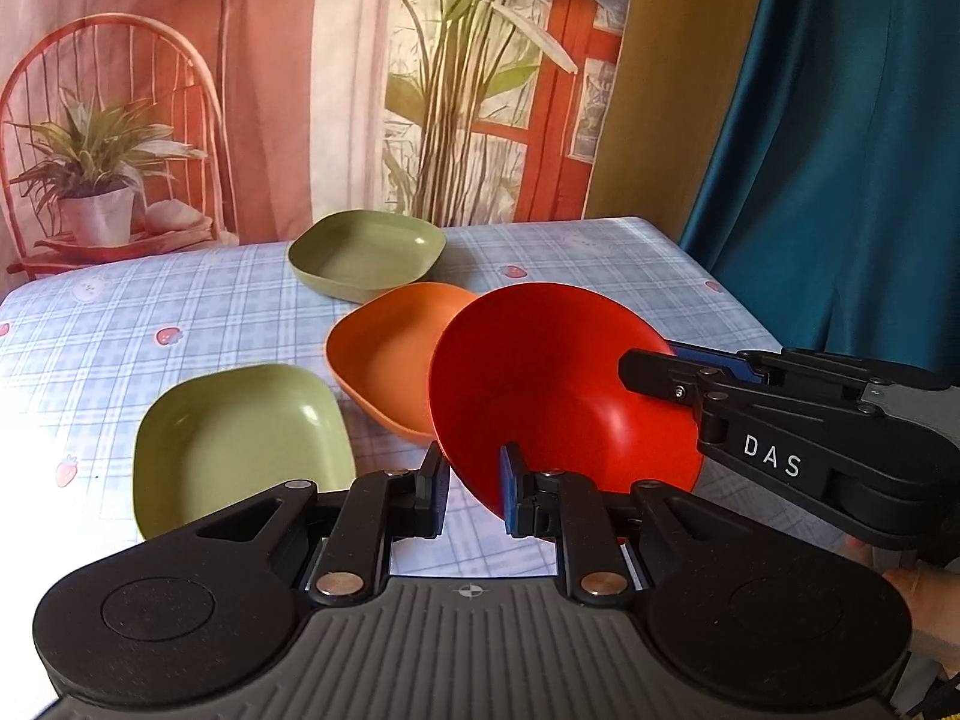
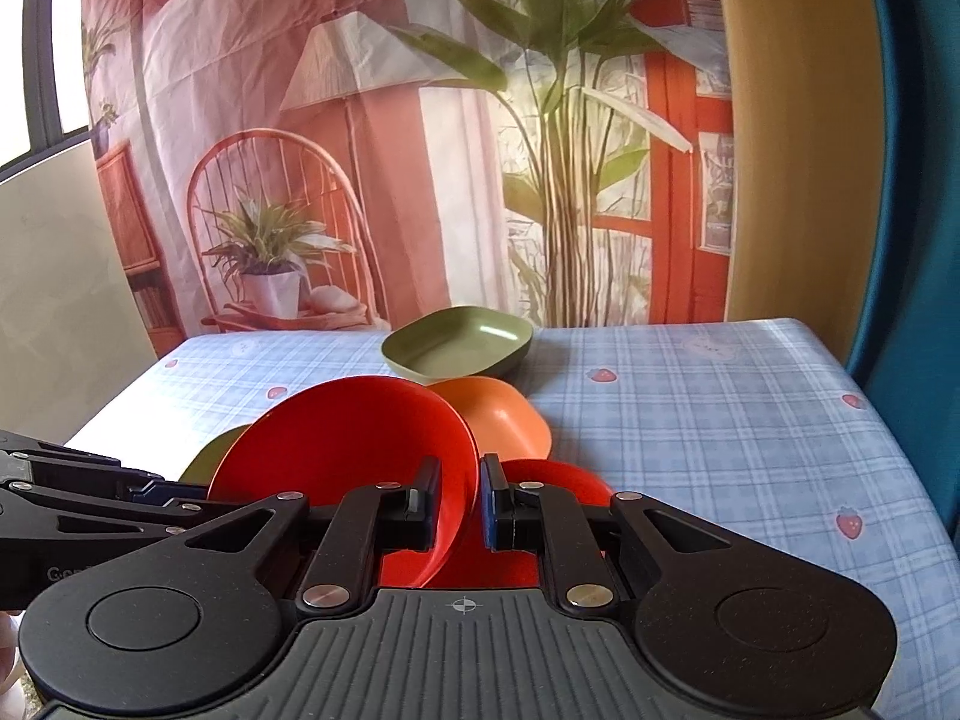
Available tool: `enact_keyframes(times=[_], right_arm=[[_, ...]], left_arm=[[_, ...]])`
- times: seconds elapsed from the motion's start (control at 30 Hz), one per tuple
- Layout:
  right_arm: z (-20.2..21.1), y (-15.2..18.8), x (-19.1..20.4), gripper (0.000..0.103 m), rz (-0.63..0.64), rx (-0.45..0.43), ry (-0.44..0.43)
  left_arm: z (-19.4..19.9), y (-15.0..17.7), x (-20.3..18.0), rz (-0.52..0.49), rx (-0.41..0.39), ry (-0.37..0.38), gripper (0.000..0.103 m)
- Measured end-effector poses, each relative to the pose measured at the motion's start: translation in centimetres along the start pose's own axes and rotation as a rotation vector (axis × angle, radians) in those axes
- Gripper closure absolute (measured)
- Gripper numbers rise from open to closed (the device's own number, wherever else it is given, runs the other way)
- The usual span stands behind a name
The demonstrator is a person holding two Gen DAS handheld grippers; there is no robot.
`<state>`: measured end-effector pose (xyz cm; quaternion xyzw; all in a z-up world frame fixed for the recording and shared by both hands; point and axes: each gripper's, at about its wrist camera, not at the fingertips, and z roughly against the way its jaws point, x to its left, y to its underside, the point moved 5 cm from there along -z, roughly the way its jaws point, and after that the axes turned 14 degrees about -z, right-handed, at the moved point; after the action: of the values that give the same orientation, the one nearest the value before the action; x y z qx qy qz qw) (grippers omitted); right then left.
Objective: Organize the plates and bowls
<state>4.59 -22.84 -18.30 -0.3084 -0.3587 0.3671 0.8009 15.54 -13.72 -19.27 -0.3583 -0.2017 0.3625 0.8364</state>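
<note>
A red bowl (image 1: 558, 384) hangs tilted above the table. My right gripper (image 2: 459, 507) is shut on its rim; it shows in the left wrist view (image 1: 672, 369) at the bowl's right edge. My left gripper (image 1: 474, 495) is open, its jaws either side of the bowl's lower rim without clamping it. The bowl also shows in the right wrist view (image 2: 342, 468). A second red bowl (image 2: 558, 480) lies under it. An orange square dish (image 1: 384, 354) and two green square dishes (image 1: 240, 450) (image 1: 366, 252) sit on the table.
The table has a blue checked cloth (image 1: 120, 324) with strawberry prints. A printed backdrop (image 1: 300, 90) hangs behind it. A teal curtain (image 1: 840, 150) hangs at the right, past the table's right edge (image 2: 870, 420).
</note>
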Motion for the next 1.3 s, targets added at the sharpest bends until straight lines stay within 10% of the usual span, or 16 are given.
enact_keyframes(times=[1.3], right_arm=[[-4.7, 0.7, -7.9, 0.09, -0.08, 0.045, 0.094]], left_arm=[[-8.6, -1.4, -2.5, -0.049, 0.119, 0.074, 0.084]])
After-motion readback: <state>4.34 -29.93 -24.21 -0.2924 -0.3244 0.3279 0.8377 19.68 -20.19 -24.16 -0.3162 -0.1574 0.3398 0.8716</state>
